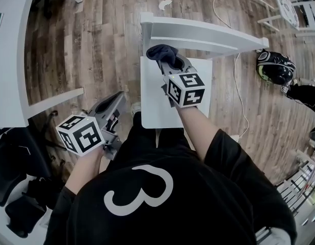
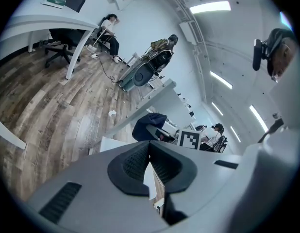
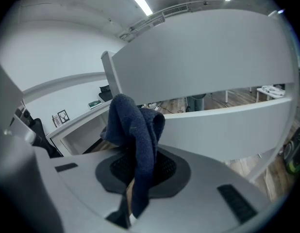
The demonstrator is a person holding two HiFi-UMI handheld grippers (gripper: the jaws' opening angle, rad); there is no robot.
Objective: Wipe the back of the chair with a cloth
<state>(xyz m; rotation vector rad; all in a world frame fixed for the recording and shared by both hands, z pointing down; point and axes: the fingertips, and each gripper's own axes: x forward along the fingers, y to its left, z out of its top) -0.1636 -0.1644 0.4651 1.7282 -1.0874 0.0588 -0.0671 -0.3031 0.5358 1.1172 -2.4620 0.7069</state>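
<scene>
A white chair stands in front of me, its backrest [image 1: 198, 34] across the far side of the seat [image 1: 150, 103]. My right gripper [image 1: 168, 61] is over the seat just short of the backrest, shut on a dark blue cloth [image 1: 161, 53] bunched at its tip. In the right gripper view the cloth [image 3: 135, 127] drapes out of that gripper [image 3: 138, 166], close to the broad white top slat [image 3: 208, 57] and the lower rail [image 3: 223, 125]. My left gripper [image 1: 115, 100] hangs left of the seat over the floor, shut and empty [image 2: 150, 155].
A white desk [image 1: 9, 60] curves along the left. A dark helmet [image 1: 274, 68] and a white cable [image 1: 240, 96] lie on the wooden floor right of the chair. A white frame [image 1: 285, 6] stands far right; a paper scrap [image 1: 165, 3] lies beyond the backrest.
</scene>
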